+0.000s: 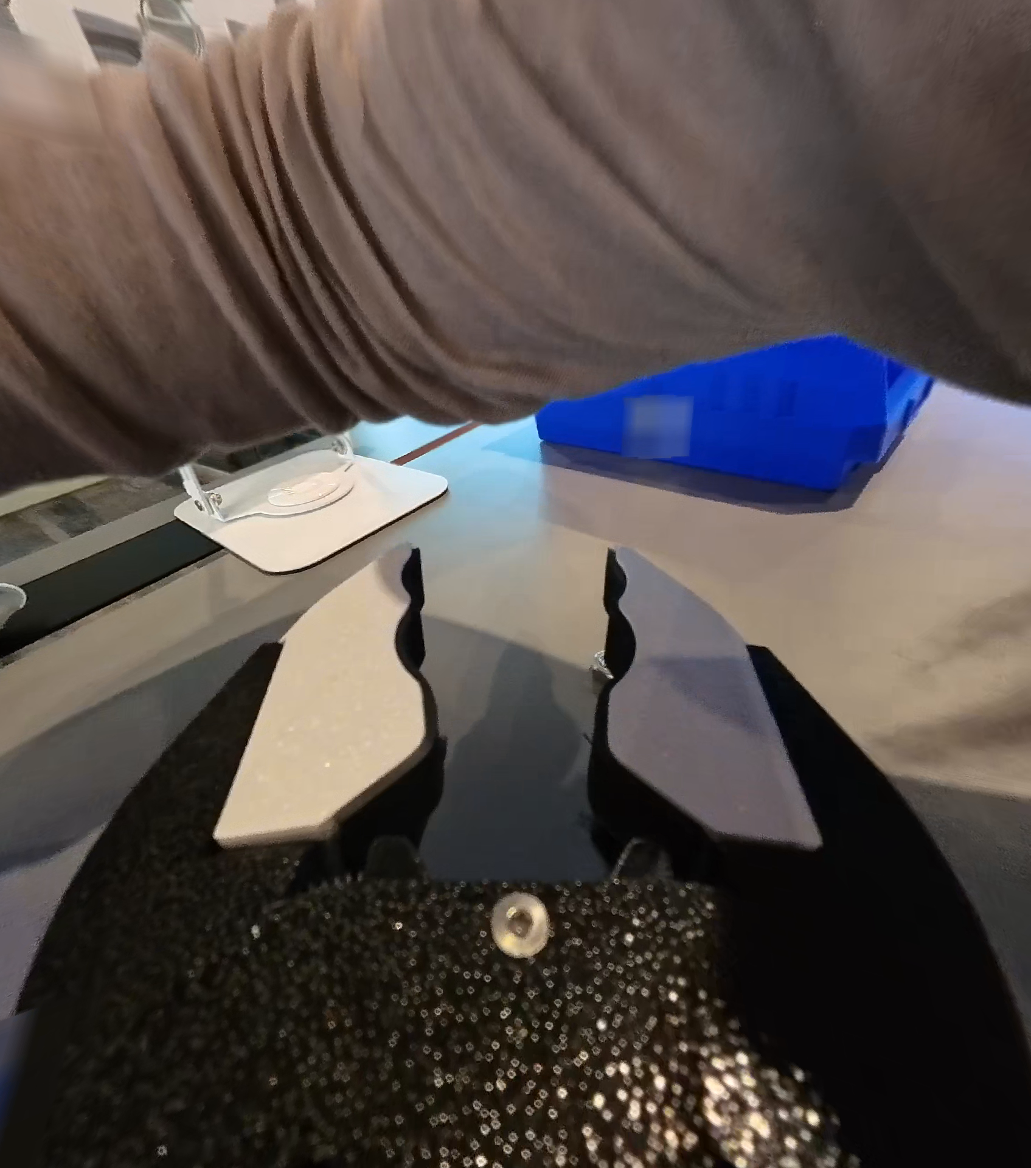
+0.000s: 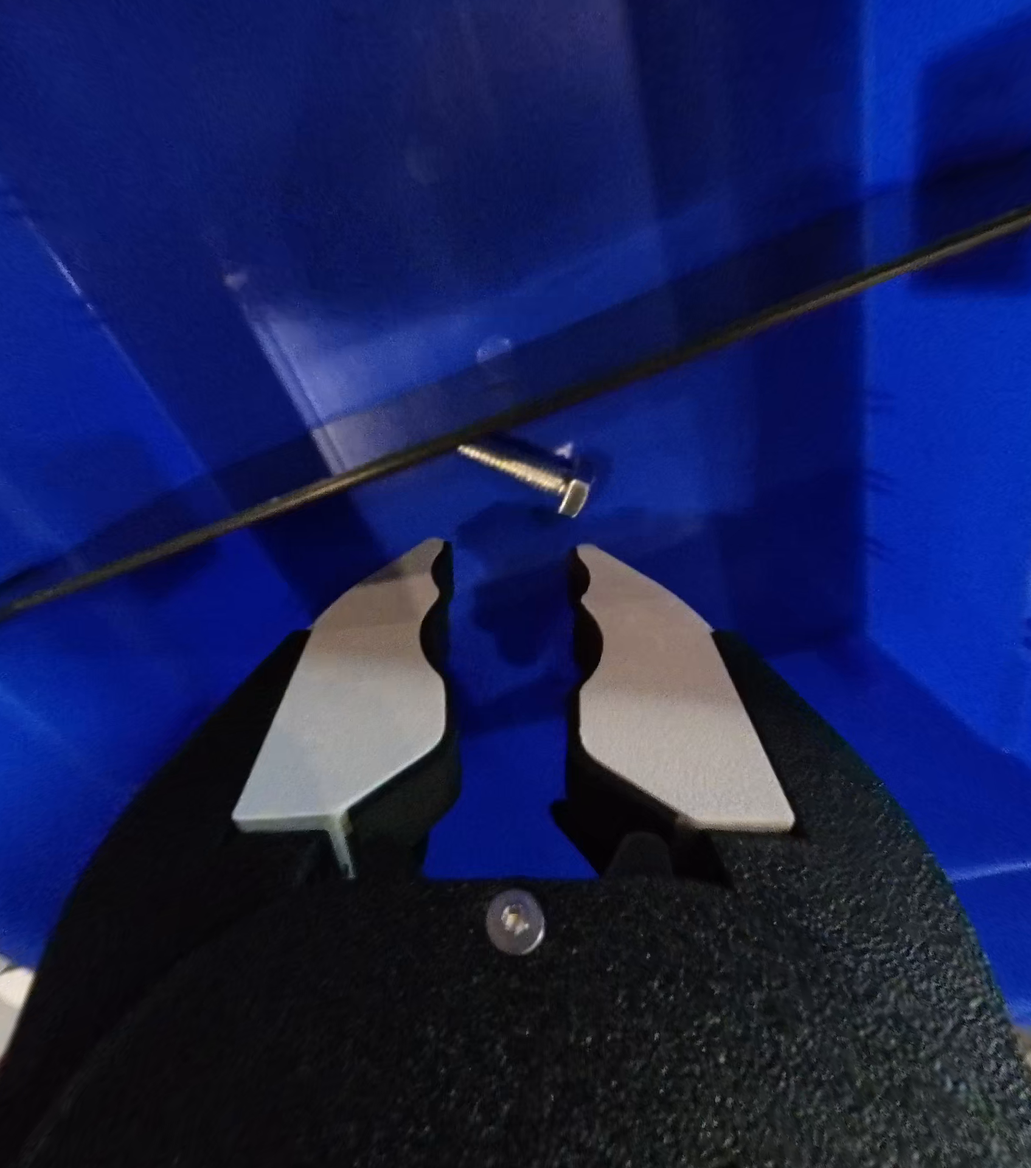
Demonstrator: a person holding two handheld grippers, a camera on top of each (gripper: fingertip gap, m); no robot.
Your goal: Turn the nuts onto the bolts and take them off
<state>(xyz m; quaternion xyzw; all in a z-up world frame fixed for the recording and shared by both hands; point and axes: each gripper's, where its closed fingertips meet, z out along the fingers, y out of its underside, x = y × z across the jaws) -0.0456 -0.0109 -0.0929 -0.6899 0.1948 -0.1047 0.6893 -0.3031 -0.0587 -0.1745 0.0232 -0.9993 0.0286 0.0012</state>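
1 silver hex-head steel bolt [image 2: 528, 477] lies on the floor of a blue plastic bin [image 2: 942, 442], just beyond the tips of the right gripper [image 2: 512, 556] at 12 o'clock; its head points toward 4 o'clock. That gripper's jaws stand apart, holding nothing. 1 thin black cable [image 2: 753, 316] crosses the bin from 8 o'clock to 2 o'clock, over the bolt's threaded end.

The left gripper [image 1: 512, 556] hovers over a smooth grey tabletop [image 1: 816, 600], jaws parted; 1 small silver nut [image 1: 598, 663] shows at its right finger, contact unclear. 1 blue plastic bin [image 1: 721, 430] sits at 1 o'clock, 1 white flat stand base [image 1: 323, 512] at 11 o'clock. 1 brown ribbed sleeve [image 1: 373, 221] spans overhead.
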